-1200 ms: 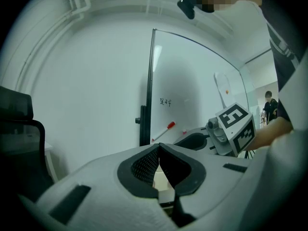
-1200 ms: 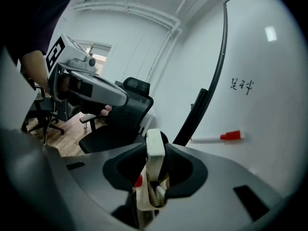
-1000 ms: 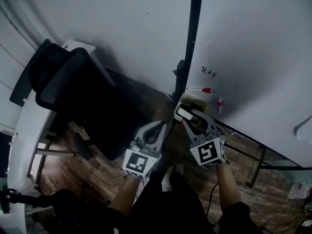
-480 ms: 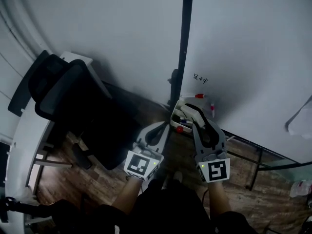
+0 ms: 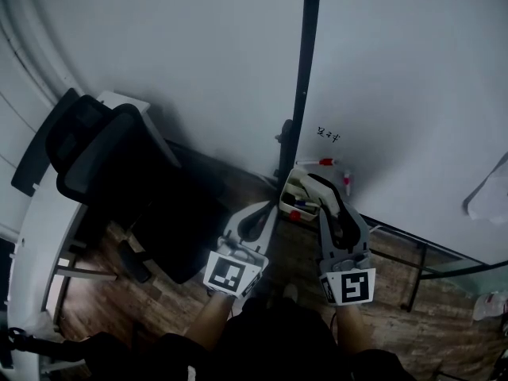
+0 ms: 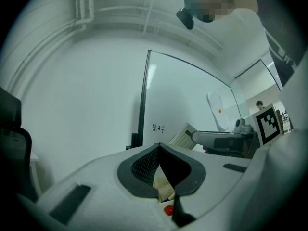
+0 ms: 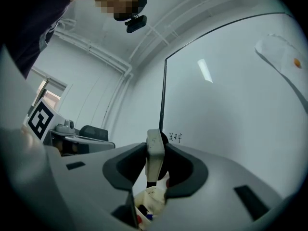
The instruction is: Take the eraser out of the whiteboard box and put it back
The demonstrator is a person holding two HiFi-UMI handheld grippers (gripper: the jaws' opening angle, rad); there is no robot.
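Right gripper point(image 5: 321, 193) has risen since the earlier frame. It is clamped on the eraser point(image 7: 154, 153), just above the whiteboard box point(image 5: 287, 205), apparently ready for reinsertion. Left gripper point(image 6: 159, 150) is closed, empty and kept aside for access.

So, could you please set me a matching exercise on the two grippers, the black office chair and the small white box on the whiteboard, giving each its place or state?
Things
1. left gripper
2. right gripper
3. black office chair
4. small white whiteboard box

Places and states
A. beside the black frame post, pens inside
B. jaws shut, nothing between them
C. at the head view's left
D. shut on the white block eraser

Pairs: 1-B, 2-D, 3-C, 4-A.
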